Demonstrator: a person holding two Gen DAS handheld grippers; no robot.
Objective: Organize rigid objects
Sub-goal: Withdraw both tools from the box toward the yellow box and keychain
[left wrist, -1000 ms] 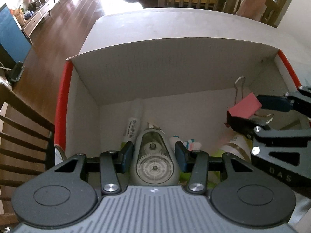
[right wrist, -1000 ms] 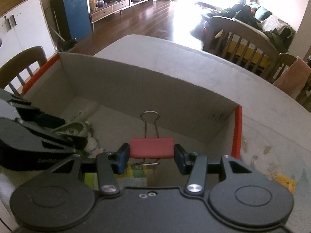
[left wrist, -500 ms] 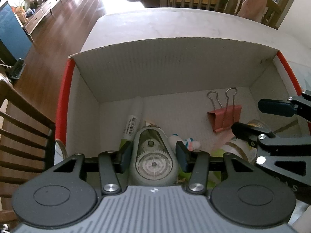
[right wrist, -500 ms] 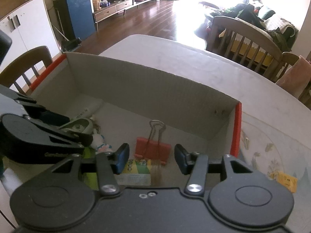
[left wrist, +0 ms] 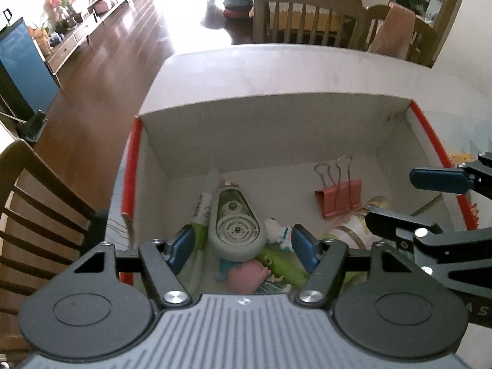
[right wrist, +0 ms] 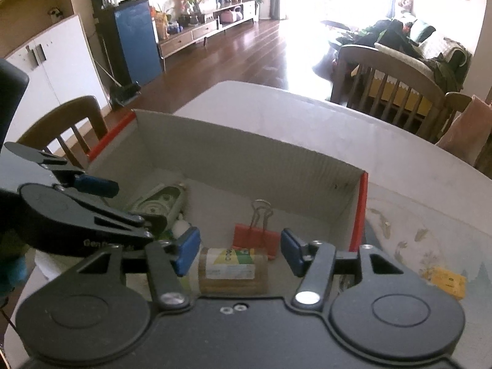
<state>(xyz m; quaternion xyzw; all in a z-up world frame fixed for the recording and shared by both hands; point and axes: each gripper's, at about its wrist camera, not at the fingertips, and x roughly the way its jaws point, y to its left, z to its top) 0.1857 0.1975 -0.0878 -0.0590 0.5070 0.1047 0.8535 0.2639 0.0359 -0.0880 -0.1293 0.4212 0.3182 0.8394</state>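
Left wrist view: the left gripper (left wrist: 243, 246) has just been opening; its blue pads (left wrist: 180, 243) stand clear on either side of the grey correction tape dispenser (left wrist: 235, 226), which lies loose on the floor of the cardboard box (left wrist: 276, 129) at its near left, beside a marker (left wrist: 201, 206). The red binder clip (left wrist: 338, 196) lies further right, handles pointing to the far wall. The right gripper (left wrist: 409, 196) enters from the right, empty.

Right wrist view: the right gripper (right wrist: 240, 250) has also just been widening; its jaws hold nothing. The binder clip (right wrist: 256, 238) rests on the box floor (right wrist: 307, 212) beyond the fingertips, behind a small labelled roll (right wrist: 232, 269). The left gripper (right wrist: 123, 203) hangs over the dispenser (right wrist: 160, 201) at left.
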